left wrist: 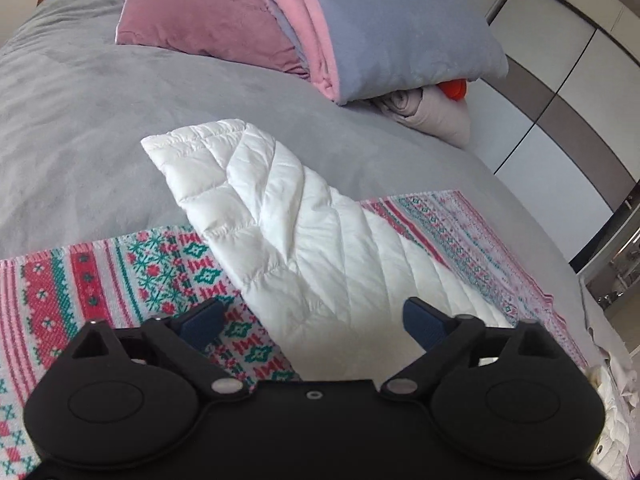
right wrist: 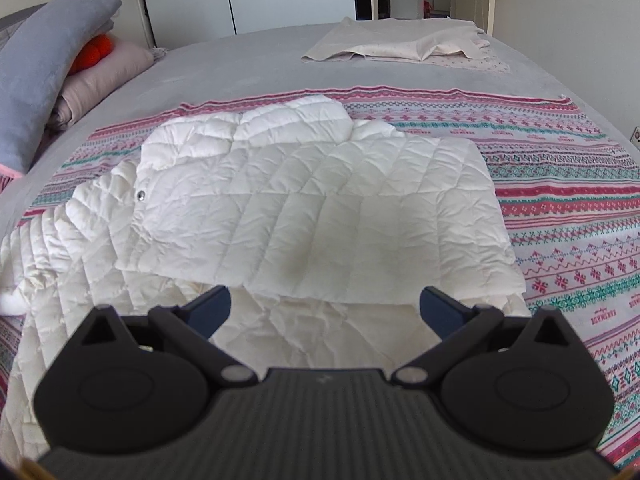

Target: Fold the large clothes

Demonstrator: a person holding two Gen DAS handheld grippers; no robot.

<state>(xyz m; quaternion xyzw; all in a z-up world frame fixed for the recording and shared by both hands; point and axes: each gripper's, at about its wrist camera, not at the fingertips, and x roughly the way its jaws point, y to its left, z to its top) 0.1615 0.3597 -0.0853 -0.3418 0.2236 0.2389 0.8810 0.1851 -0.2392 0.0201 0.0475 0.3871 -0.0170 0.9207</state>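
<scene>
Partly folded white quilted jacket [right wrist: 304, 208], patterned blanket [right wrist: 560, 208], grey bed [left wrist: 100, 120]

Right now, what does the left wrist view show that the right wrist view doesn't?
Only the left wrist view: the pink pillow at the head of the bed, and the white jacket's sleeve stretched out past the patterned blanket onto the grey bedspread.

Only the right wrist view: the jacket's folded body with a metal snap, and a beige cloth at the far side of the bed.

Both: the white quilted jacket, the patterned blanket, the grey-and-pink folded blanket, and open, empty tongs, left and right.
</scene>
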